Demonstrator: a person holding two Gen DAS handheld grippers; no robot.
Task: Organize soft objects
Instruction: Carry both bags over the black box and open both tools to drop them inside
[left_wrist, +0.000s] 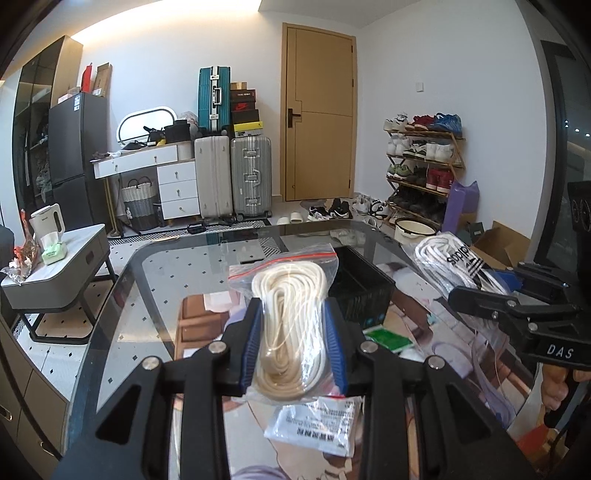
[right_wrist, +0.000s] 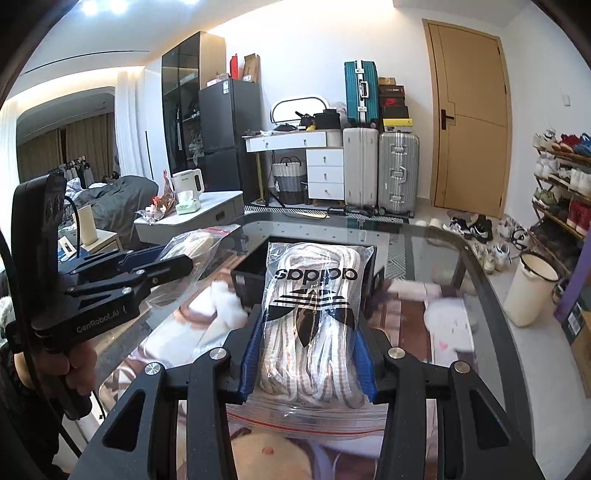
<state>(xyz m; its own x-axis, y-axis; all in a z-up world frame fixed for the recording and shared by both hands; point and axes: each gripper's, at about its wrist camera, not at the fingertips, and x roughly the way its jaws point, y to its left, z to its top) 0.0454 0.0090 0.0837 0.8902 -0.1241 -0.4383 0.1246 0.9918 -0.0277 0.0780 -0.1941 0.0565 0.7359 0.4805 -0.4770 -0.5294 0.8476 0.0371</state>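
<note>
My left gripper (left_wrist: 293, 314) is shut on a clear zip bag of cream laces (left_wrist: 291, 295), held above the glass table (left_wrist: 155, 295); its blue pads (left_wrist: 334, 343) press both sides. The right gripper (right_wrist: 306, 328) is shut on a clear logo-printed bag of white-and-grey laces (right_wrist: 314, 317), also lifted. A black bin (right_wrist: 251, 273) stands on the table just beyond both bags. From the left wrist view the right gripper (left_wrist: 476, 295) and its bag (left_wrist: 454, 262) appear at the right. In the right wrist view the left gripper (right_wrist: 173, 267) with its bag (right_wrist: 192, 247) is at the left.
A white printed packet (left_wrist: 314, 428) and a green packet (left_wrist: 388, 338) lie below the left gripper. A grey side table (left_wrist: 59, 269) with a kettle stands left. Suitcases (left_wrist: 232, 173), a door, a shoe rack (left_wrist: 421, 166) and a white pot (right_wrist: 532, 291) lie beyond.
</note>
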